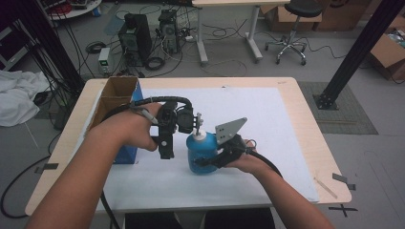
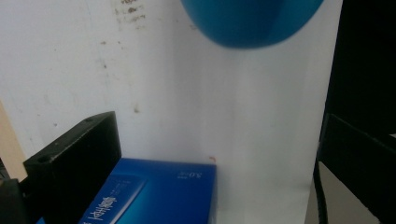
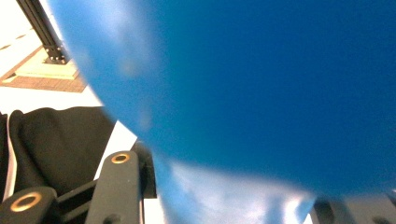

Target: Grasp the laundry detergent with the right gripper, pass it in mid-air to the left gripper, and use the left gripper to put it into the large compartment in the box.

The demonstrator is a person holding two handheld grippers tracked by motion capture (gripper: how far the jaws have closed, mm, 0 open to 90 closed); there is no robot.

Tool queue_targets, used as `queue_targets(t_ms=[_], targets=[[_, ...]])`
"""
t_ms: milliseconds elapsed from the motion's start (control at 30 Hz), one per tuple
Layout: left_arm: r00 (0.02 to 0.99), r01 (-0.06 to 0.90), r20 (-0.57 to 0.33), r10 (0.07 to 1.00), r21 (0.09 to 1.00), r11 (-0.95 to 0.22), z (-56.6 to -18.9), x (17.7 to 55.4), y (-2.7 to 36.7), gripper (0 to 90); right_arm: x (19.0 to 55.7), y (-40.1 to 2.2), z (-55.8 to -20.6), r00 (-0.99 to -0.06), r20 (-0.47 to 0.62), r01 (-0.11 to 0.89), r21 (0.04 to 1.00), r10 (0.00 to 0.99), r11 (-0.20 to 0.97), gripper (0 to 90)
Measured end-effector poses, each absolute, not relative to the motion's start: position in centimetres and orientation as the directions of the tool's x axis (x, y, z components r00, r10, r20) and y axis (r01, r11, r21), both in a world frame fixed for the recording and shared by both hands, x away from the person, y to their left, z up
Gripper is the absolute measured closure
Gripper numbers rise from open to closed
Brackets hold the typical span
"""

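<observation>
A blue bottle (image 1: 200, 155) with a white cap (image 1: 199, 136) stands on the white mat (image 1: 272, 124) at mid-table. My right gripper (image 1: 212, 160) comes in from the right and is shut on the bottle's body. In the right gripper view the blue bottle (image 3: 261, 93) sits close between the black jaws of the right gripper (image 3: 233, 198). My left gripper (image 1: 177, 143) hangs just left of the bottle's top, pointing down. In the left gripper view the left gripper (image 2: 212, 140) has its jaws wide apart over bare mat, with the bottle's base (image 2: 247, 23) beyond them.
A blue carton (image 1: 129, 152) lies beside the left hand and appears as the blue carton (image 2: 154, 196) under the left jaws. An open cardboard box (image 1: 117, 95) stands at the table's back left. Computers, cables and a stool stand on the floor behind the table.
</observation>
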State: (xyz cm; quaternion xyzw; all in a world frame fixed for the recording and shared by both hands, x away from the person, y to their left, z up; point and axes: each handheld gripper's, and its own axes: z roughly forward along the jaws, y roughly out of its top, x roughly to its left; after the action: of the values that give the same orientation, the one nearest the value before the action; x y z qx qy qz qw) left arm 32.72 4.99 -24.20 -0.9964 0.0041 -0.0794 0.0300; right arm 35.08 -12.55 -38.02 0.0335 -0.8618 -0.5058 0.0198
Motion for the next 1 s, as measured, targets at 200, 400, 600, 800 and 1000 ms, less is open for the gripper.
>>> queue_targets(t_ms=[200,400,600,800,1000], targets=[[0.988,-0.007,0.152,-0.015,-0.055,-0.998,-24.4,32.6,4.9,0.0,34.9,-11.0,-38.3,-0.996,-0.01,-0.051,0.867,-0.084,0.496,47.5],[0.99,-0.009,0.142,-0.016,-0.05,-0.999,-24.7,32.4,4.6,0.1,34.8,-9.9,-38.5,-0.996,-0.005,-0.046,0.871,-0.085,0.489,47.4],[0.991,-0.014,0.132,-0.019,-0.044,-0.999,-25.1,32.2,4.4,0.1,34.5,-8.4,-38.6,-0.995,-0.011,-0.057,0.87,-0.096,0.489,47.4],[0.992,-0.011,0.126,-0.017,-0.047,-0.999,-25.2,32.1,4.3,0.1,34.4,-7.5,-38.5,-0.994,-0.01,-0.06,0.874,-0.106,0.483,47.4],[0.992,-0.006,0.123,-0.01,-0.04,-0.999,-25.5,32.0,4.3,0.1,34.5,-6.9,-38.5,-0.995,-0.006,-0.055,0.879,-0.104,0.475,47.3]])
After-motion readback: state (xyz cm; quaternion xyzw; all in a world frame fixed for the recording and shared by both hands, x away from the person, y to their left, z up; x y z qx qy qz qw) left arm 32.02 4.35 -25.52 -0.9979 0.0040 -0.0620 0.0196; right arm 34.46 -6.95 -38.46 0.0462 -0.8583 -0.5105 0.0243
